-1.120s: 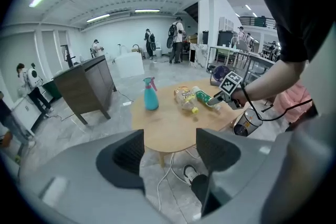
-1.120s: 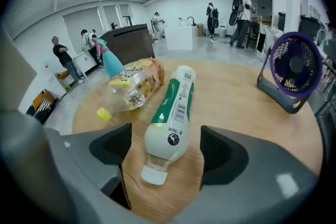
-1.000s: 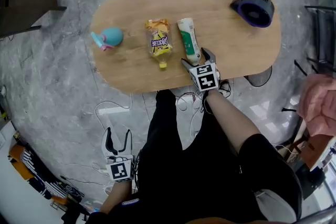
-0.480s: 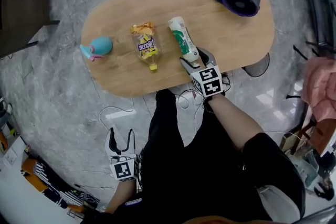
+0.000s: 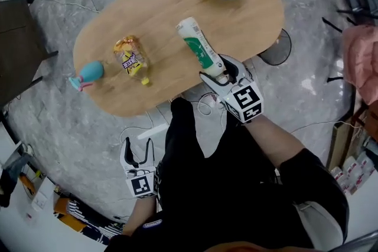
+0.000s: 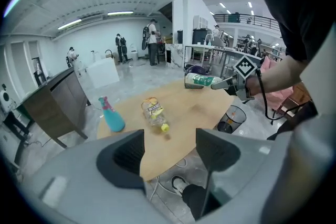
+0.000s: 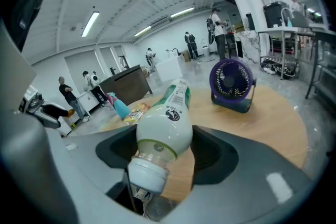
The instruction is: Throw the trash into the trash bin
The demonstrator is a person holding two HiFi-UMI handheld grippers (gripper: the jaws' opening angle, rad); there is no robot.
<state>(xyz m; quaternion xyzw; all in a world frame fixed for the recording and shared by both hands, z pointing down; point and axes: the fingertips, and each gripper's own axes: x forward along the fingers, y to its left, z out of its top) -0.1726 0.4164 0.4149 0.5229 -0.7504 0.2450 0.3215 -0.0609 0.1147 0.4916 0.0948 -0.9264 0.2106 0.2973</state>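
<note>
Right gripper view: the right gripper [image 5: 221,72] pinches the white bottle [image 5: 195,44] at its shoulder, cap toward the camera. The body tilts up off the worktop [image 5: 236,15], with the fan [image 7: 231,84] beyond at the far edge.
Left gripper view: the left gripper [image 6: 168,150] has its jaws spread with nothing between them. The mesh trash bin [image 6: 231,119] stands on the floor by the worktop's right end.
Change: a second ago the bottle lay flat and the jaws stood just short of its cap; now they clamp it.
Pose: the right arm reaches over the near edge; the left hangs low beside the leg.
Left on worktop: yellow bottle [image 5: 133,59] toward the middle, spray bottle [image 5: 88,72] at the left end.
</note>
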